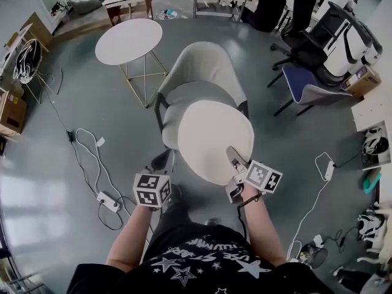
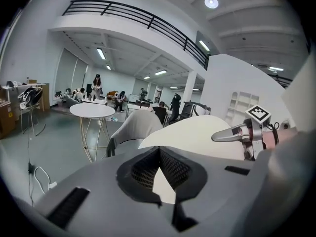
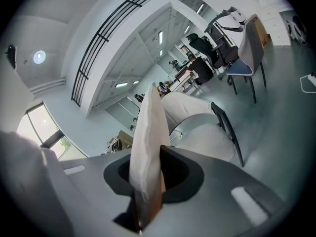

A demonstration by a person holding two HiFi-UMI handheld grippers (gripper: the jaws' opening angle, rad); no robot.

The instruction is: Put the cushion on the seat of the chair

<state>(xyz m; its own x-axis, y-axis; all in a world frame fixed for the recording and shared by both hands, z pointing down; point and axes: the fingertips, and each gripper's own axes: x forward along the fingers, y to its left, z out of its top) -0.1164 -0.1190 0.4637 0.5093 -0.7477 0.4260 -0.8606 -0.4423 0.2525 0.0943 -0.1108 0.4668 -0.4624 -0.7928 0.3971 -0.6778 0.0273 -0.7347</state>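
I hold a round cream cushion (image 1: pixel 214 139) flat over the front of the light grey shell chair (image 1: pixel 208 66), covering much of its seat (image 1: pixel 170 124). My right gripper (image 1: pixel 234 158) is shut on the cushion's near right edge; in the right gripper view the cushion (image 3: pixel 148 142) stands edge-on between the jaws of that gripper (image 3: pixel 148 181). My left gripper (image 1: pixel 164 160) is at the cushion's near left edge. In the left gripper view cream fabric fills the wedge between that gripper's (image 2: pixel 159 167) closed pads. The cushion (image 2: pixel 197 132) spreads rightwards to the right gripper (image 2: pixel 222 136).
A round white table (image 1: pixel 128 40) on thin gold legs stands behind the chair to the left. Office chairs (image 1: pixel 306 84) crowd the right. White cables and a power strip (image 1: pixel 107 201) lie on the grey floor at the left. A person in black (image 1: pixel 266 8) sits at a far desk.
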